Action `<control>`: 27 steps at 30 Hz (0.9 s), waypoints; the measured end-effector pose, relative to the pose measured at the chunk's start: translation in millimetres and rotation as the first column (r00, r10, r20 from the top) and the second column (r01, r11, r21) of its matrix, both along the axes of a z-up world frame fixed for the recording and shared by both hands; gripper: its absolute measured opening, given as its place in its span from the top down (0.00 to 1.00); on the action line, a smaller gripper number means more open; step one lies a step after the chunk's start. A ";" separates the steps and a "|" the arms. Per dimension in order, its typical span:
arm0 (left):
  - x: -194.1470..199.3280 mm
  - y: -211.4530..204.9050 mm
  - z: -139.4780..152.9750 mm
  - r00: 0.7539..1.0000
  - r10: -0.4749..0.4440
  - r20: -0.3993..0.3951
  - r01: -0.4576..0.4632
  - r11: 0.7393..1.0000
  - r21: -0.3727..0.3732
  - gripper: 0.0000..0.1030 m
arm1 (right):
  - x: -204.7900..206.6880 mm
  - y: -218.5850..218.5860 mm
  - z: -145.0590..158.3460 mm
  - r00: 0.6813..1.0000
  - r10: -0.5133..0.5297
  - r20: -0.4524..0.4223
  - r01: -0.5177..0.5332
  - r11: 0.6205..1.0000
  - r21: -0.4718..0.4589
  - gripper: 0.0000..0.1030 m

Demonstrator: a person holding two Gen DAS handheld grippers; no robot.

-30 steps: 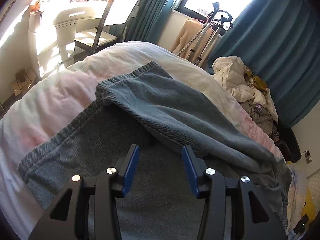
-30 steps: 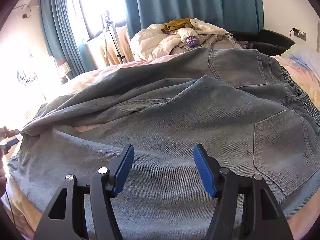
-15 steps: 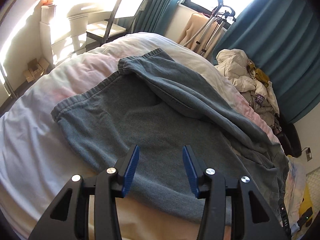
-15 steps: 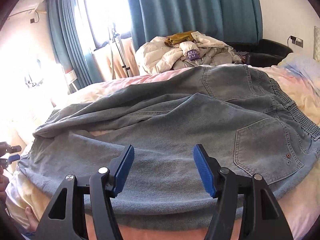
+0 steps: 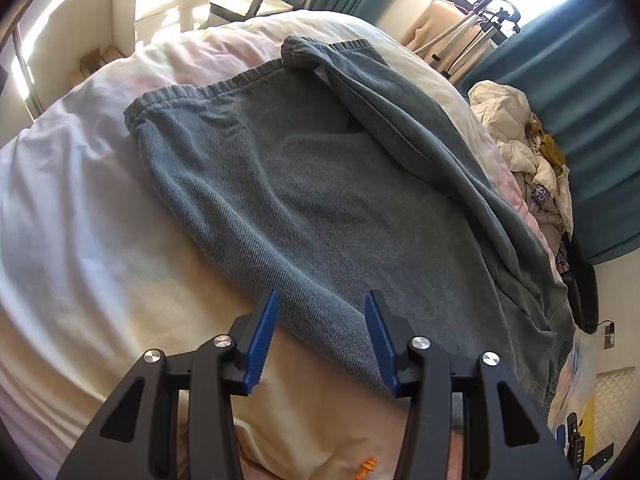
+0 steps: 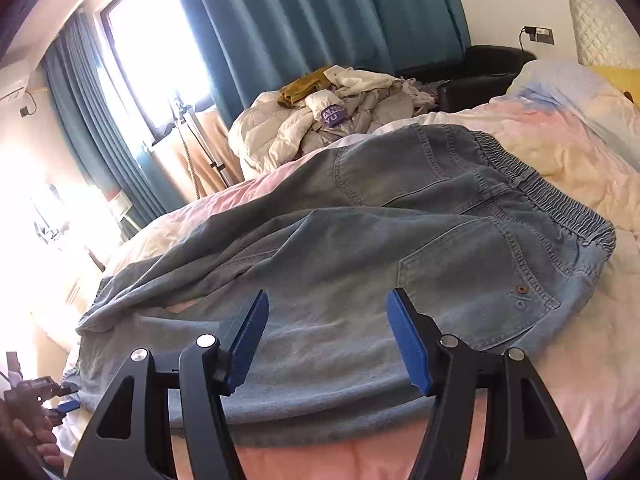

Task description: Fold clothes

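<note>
Left tongs: black frame, blue ribbed pads, jaws parted about halfway, nothing between them, hanging above the near edge of the faded blue-grey denim trousers. Right tongs: same build, jaws parted somewhat wider, likewise gripping nothing, poised over the near leg of the trousers.

Trousers spread flat on the bed, lying across the pale pink, cream and white duvet. Seen from the left wrist: two leg hems at the far end, one leg laid wide and flat, the other bunched into a long ridge along its far side. Seen from the right wrist: elastic gathered waistband at the right, two stitched back pockets, the nearer one bearing a small brown rivet. Sliver of pink duvet showing between the two legs.

At the lower left edge of the right wrist view, a hand holding the other tool, partly washed out by glare.

Beyond the bed: heap of crumpled white and grey clothes topped by a mustard garment, teal curtains beside a bright window, a metal tripod stand, a black seat by the wall. Small orange object on the bedding below the left tongs, too small to identify.
</note>
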State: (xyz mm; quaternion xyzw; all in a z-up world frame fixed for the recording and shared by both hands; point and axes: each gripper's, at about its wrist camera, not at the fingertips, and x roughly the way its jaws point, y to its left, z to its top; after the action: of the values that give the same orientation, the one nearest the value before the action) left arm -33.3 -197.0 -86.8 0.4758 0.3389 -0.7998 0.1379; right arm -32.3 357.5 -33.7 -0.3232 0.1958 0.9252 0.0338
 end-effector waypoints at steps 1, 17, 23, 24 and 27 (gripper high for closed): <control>1.3 -1.0 -1.4 1.000 0.010 -0.001 -0.010 1.000 0.012 0.55 | 0.3 7.7 3.4 1.000 -0.012 -0.001 0.012 1.000 -0.007 0.39; 3.8 -26.7 -39.6 0.992 0.110 0.063 -0.120 0.973 0.198 0.55 | 18.6 188.5 -7.2 0.843 -0.534 0.062 0.536 0.844 -0.021 0.39; -3.5 -24.1 -46.7 0.991 0.110 0.077 -0.125 0.965 0.230 0.55 | 52.0 248.4 -49.4 0.712 -0.684 0.158 0.701 0.705 -0.107 0.39; -4.2 -23.3 -47.2 0.991 0.109 0.079 -0.124 0.965 0.231 0.55 | 55.4 255.2 -56.2 0.699 -0.693 0.176 0.714 0.690 -0.117 0.39; -5.3 -21.6 -48.6 0.990 0.110 0.085 -0.127 0.964 0.235 0.55 | 60.2 266.8 -73.4 0.680 -0.697 0.227 0.732 0.663 -0.158 0.39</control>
State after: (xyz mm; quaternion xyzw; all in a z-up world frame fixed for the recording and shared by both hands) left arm -38.6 -218.6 -135.3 0.4962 0.4558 -0.7258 0.1389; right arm 27.9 624.2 -107.1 -0.2887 0.4126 0.7806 0.3704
